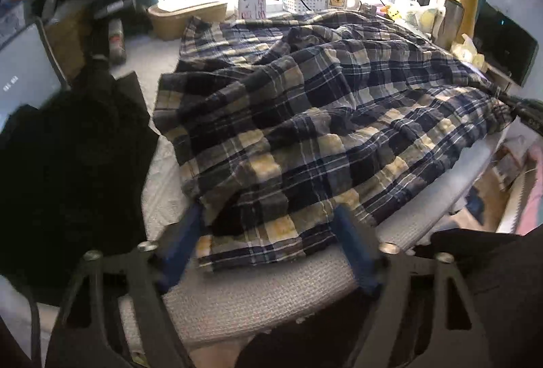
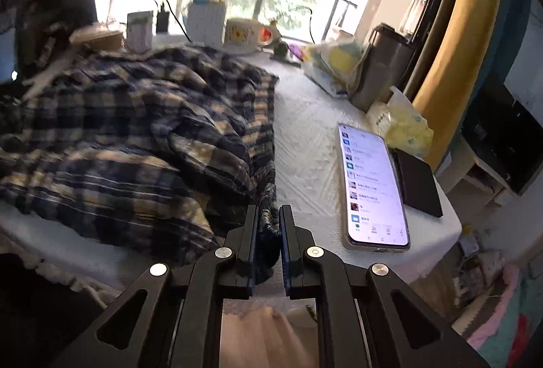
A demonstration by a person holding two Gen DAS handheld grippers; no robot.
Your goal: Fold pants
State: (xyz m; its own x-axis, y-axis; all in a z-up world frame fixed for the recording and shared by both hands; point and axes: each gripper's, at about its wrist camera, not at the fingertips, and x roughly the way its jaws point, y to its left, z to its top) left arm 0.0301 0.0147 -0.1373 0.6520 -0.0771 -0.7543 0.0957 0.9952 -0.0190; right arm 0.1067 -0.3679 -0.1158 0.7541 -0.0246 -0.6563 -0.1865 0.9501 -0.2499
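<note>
Loosely rumpled, the navy-and-cream plaid cotton pants (image 1: pixel 305 116) lie across the white quilted table (image 2: pixel 305 137), long axis running side to side. The left gripper (image 1: pixel 268 232) stands released, straddling the near hem. The right gripper (image 2: pixel 268 232) grasps the bunched waistband beside a lit smartphone (image 2: pixel 373 184).

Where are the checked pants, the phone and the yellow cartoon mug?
checked pants (image 1: pixel 305 116), left wrist view, middle of the cloth.
phone (image 2: pixel 371 184), right wrist view, middle of the lit screen.
yellow cartoon mug (image 2: pixel 239 32), right wrist view, on its printed side.
</note>
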